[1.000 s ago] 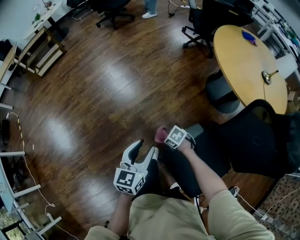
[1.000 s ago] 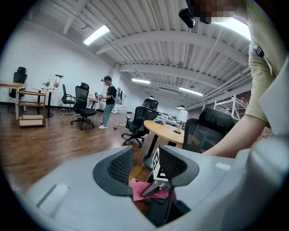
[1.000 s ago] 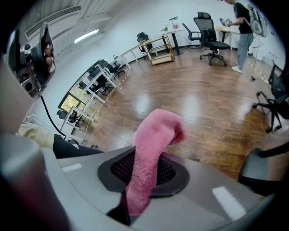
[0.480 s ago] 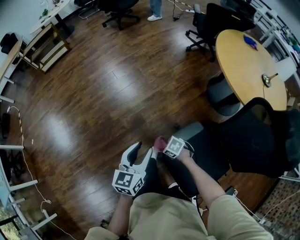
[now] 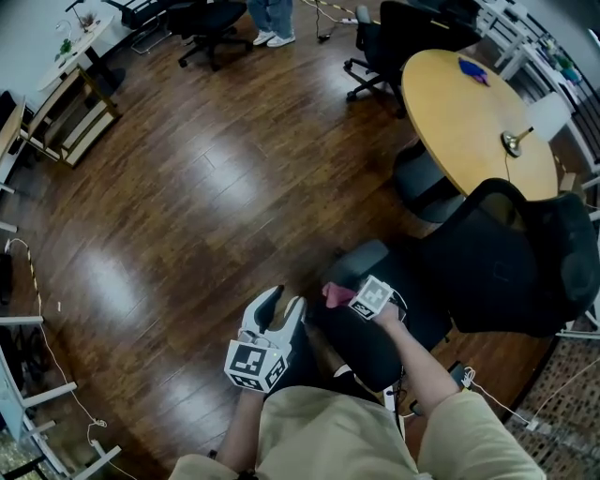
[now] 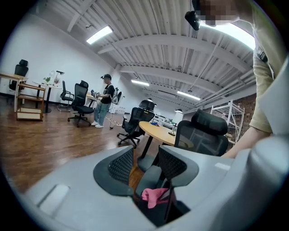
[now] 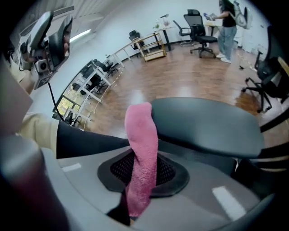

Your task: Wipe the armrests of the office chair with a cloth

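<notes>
A black office chair [image 5: 506, 248] stands at the right of the head view, and its grey padded armrest [image 5: 361, 262] faces me. My right gripper [image 5: 339, 295] is shut on a pink cloth [image 5: 333, 294], just short of that armrest's near end. In the right gripper view the cloth [image 7: 141, 135] stands up between the jaws of the right gripper [image 7: 142, 169], with the armrest pad [image 7: 207, 122] right behind it. My left gripper [image 5: 281, 307] hangs open and holds nothing, to the left of the cloth. In the left gripper view the left gripper [image 6: 145, 167] looks at the cloth [image 6: 153, 196] and armrest [image 6: 151, 177].
A round wooden table [image 5: 478, 122] with a small brass object [image 5: 511, 142] stands behind the chair. More office chairs [image 5: 384, 37] and a standing person [image 5: 267, 19] are at the far end. A wooden shelf [image 5: 80, 103] stands at the far left on the dark wood floor [image 5: 187, 206].
My right gripper has carried the pink cloth rightward, closer to the near end of the armrest. The left gripper has stayed where it was, still open.
</notes>
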The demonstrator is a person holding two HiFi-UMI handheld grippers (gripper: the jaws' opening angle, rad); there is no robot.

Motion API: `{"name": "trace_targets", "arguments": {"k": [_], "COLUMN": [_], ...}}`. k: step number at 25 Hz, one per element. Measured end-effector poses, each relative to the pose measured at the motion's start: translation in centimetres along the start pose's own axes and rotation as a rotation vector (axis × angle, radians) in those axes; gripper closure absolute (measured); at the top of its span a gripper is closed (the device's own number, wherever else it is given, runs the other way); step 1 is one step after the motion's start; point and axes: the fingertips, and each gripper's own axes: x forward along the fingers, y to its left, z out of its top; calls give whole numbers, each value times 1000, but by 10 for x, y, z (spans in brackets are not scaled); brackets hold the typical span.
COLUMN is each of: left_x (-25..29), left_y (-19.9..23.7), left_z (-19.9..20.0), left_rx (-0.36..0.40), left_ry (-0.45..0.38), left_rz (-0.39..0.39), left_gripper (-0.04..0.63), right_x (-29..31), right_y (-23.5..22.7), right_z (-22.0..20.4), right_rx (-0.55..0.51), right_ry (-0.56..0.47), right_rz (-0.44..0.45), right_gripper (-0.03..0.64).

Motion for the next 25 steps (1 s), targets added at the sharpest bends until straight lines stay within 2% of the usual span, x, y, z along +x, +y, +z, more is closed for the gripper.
{"name": "trace_targets", "arguments": {"k": [5, 11, 15, 17, 20, 23, 25], "left_x": [16, 43, 63, 72, 83, 89, 93], "left_y": [-3, -4, 0, 0, 2, 8, 13], "left_z": [-3, 2, 8, 10, 11, 11, 11], "left_rx": [-23, -23, -24, -21, -15, -12, -17], "left_ry": [20, 40, 54, 63, 78, 86, 91], "left_rz": [-25, -63, -79, -89, -101, -102, -98], "left_gripper": [431, 433, 434, 434, 434, 434, 436], "right_x": [-42, -76, -93, -99, -100, -96, -97], "right_y": [-65, -141, -175, -189, -201, -207, -212], "right_z": [-18, -45, -50, -49, -38, -30, -21], "right_rx": [222, 385, 410, 439, 455, 402, 381], "right_ry": [-99, -110, -102, -130, -159, -106, -121], "right_rz": [-91, -227, -308, -337, -332, -327, -318], "right_gripper": [548, 548, 548, 548, 548, 548, 548]}}
